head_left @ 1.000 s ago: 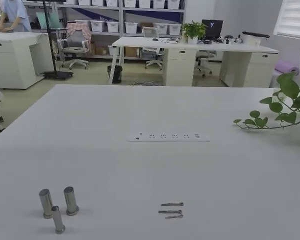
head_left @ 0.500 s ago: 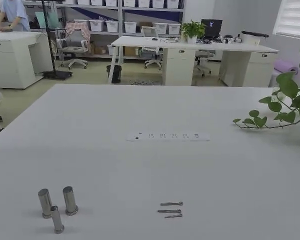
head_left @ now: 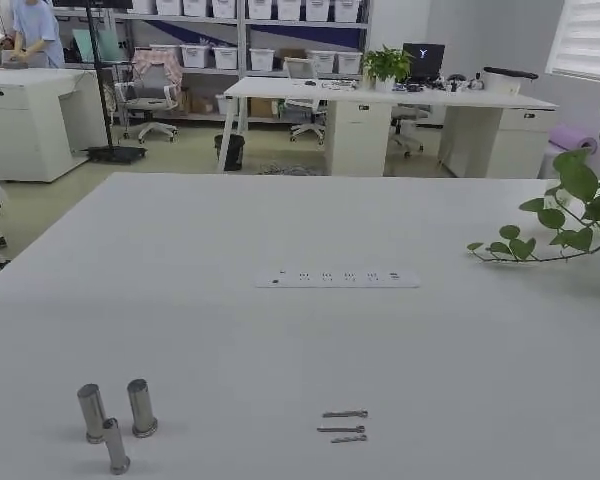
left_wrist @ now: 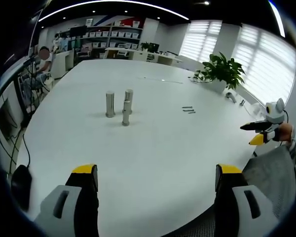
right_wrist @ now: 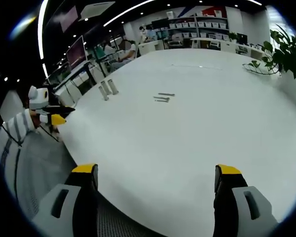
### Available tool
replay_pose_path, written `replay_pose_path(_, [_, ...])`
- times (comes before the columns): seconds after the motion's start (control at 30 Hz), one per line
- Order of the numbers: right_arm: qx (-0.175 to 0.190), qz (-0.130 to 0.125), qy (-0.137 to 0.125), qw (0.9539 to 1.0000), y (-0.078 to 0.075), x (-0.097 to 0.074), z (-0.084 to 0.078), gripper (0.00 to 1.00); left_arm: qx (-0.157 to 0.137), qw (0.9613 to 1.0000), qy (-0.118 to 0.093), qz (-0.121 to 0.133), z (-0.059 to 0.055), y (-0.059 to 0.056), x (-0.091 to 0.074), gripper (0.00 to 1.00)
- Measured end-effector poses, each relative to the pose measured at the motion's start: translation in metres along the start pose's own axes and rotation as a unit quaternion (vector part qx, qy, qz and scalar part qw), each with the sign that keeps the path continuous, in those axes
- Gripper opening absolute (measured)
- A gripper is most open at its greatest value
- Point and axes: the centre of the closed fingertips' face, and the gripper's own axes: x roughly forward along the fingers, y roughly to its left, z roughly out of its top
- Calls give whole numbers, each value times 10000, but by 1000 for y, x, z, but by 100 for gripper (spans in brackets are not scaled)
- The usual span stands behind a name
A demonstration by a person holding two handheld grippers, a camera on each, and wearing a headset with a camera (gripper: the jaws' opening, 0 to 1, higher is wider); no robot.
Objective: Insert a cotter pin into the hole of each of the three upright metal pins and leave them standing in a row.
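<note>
Step in hand, as judged: the opening reach, no pin fitted yet
- Left gripper (left_wrist: pixel 158 170): jaws wide apart, nothing held, hanging at the near edge of the bench (head_left: pixel 400 340)
- Right gripper (right_wrist: pixel 157 170): jaws likewise wide apart and empty, off the bench's near edge
- Metal pins (head_left: pixel 142 407): three are stood near-left on the bench in a tight triangular cluster, not a row. Long axes are vertical, with the flanged feet down. Cross-holes are too small to be made out
- Cotter pins (head_left: pixel 343 414): three are laid flat, well apart to the right of the metal pins, close together and roughly parallel. Long axes run left-right across the head view. Which end carries the loop cannot be told

Next move, as judged: one cotter pin is to be pinched low against the bench, thin and flat as it is. A metal pin is likely to need steadying by the other gripper, and the cotter pin turned to line up with the hole
</note>
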Motion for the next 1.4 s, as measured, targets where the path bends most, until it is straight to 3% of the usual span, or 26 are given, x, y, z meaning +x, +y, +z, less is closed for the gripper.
replay_pose_path(0.43, [-75,-99,15,9999,-4,-3,4,99,65,9999,-61,-53,7,3,7,99])
replay_pose_path(1.0, [-79,-152,218,9996,0,-6,-4,98,374,9988,-308,-96,42,17,27,99])
replay_pose_path(1.27, [-45,-188,181,9997,1,-4,1,98,571,9974,-423,-142,58,19,37,99])
replay_pose_path(1.4, [-120,-146,222,9996,5,-3,2,98,581,9971,-439,-219,62,20,42,86])
